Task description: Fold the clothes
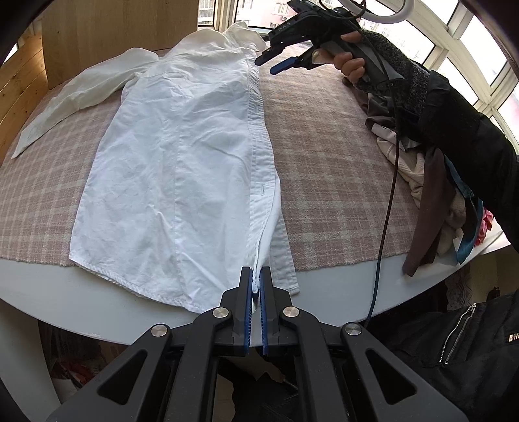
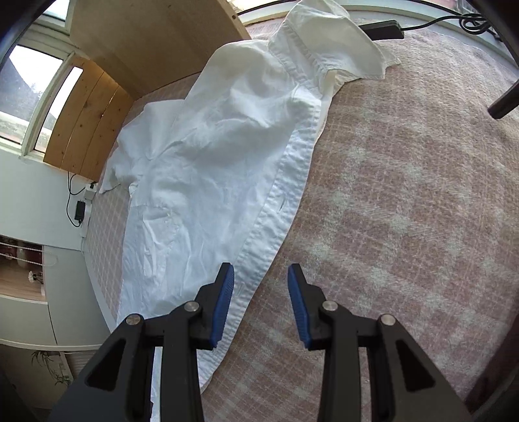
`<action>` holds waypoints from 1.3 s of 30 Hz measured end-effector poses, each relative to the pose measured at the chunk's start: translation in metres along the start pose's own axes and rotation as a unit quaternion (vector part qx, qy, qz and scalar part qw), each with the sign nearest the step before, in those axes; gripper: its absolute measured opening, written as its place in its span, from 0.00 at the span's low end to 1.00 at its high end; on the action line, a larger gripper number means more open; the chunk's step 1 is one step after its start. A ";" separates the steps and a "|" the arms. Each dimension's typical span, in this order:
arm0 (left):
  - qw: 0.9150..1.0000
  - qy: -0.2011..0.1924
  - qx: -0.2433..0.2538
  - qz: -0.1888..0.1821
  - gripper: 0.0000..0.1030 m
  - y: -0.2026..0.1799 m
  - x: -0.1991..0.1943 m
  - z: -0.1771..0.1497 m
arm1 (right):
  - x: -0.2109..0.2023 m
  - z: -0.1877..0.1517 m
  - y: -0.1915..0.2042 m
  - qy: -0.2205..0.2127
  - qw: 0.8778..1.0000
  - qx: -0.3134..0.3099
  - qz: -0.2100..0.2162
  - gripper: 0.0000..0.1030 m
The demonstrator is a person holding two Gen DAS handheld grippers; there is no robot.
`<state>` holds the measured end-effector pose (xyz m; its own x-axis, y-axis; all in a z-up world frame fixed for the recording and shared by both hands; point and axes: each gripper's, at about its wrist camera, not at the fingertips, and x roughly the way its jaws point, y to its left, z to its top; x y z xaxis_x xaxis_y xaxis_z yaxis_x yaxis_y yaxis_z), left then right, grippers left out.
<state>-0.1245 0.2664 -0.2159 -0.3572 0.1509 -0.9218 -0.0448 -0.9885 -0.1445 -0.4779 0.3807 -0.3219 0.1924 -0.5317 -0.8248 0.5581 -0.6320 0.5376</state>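
Note:
A white button-up shirt lies folded lengthwise on the pink checked cloth, collar at the far end, one sleeve spread to the left. My left gripper is shut on the shirt's hem at the button placket, at the table's near edge. My right gripper, held by a hand in a dark sleeve, hovers open above the cloth near the collar. In the right wrist view the shirt runs away from me, its placket passing between the fingers of the open right gripper, which hold nothing.
A heap of mixed clothes lies at the table's right edge under the person's arm. A cable hangs from the right gripper. Wooden panels stand behind the table. A black power strip lies past the collar.

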 end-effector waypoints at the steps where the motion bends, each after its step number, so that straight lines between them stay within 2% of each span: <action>1: 1.000 -0.001 -0.004 0.002 0.04 0.002 -0.001 0.000 | -0.002 0.006 -0.004 -0.003 1.000 0.009 0.005 0.33; 4: 1.000 -0.005 -0.014 0.006 0.04 0.008 -0.003 0.002 | -0.003 0.017 -0.010 -0.009 1.000 0.015 -0.011 0.33; 6: 1.000 -0.006 -0.021 0.008 0.04 0.012 -0.004 0.002 | -0.001 0.018 -0.011 0.001 1.000 0.022 -0.004 0.33; 9: 1.000 -0.007 -0.027 0.008 0.04 0.016 -0.005 0.003 | 0.004 -0.005 0.001 0.027 1.000 -0.003 0.003 0.33; 12: 1.000 -0.007 -0.017 0.003 0.04 0.013 -0.008 0.006 | 0.007 -0.065 0.021 0.051 0.997 -0.055 0.004 0.33; 18: 1.000 -0.012 0.013 -0.007 0.04 0.010 -0.018 0.019 | 0.023 -0.217 0.067 0.093 0.986 -0.139 0.015 0.33; 20: 0.999 -0.017 0.032 -0.008 0.04 0.005 -0.023 0.023 | 0.035 -0.253 0.084 0.100 0.982 -0.158 -0.004 0.33; 23: 0.998 -0.024 0.057 -0.016 0.04 -0.003 -0.029 0.026 | 0.048 -0.287 0.103 0.079 0.980 -0.175 -0.044 0.33; 26: 0.996 -0.029 0.081 -0.022 0.04 -0.008 -0.032 0.024 | 0.055 -0.306 0.112 0.053 0.987 -0.149 -0.040 0.33; 32: 0.993 -0.032 0.111 -0.033 0.04 -0.010 -0.039 0.020 | 0.062 -0.330 0.140 -0.018 0.975 -0.182 -0.127 0.33; 34: 0.991 -0.034 0.121 -0.033 0.04 -0.011 -0.042 0.019 | 0.064 -0.335 0.144 -0.031 0.968 -0.195 -0.153 0.28; 35: 0.991 -0.035 0.127 -0.033 0.04 -0.011 -0.042 0.019 | 0.065 -0.338 0.146 -0.038 0.965 -0.202 -0.165 0.16; 36: 0.990 -0.035 0.132 -0.033 0.04 -0.012 -0.043 0.019 | 0.065 -0.339 0.146 -0.037 0.964 -0.201 -0.167 0.05; 39: 0.988 -0.034 0.150 -0.032 0.04 -0.014 -0.042 0.017 | 0.059 -0.332 0.133 -0.012 0.983 -0.154 -0.103 0.02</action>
<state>-0.1252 0.2735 -0.1689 -0.4068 0.2220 -0.8861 -0.3391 -0.9374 -0.0792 -0.1238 0.4524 -0.3571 0.0325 -0.4259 -0.9042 0.8021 -0.5286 0.2778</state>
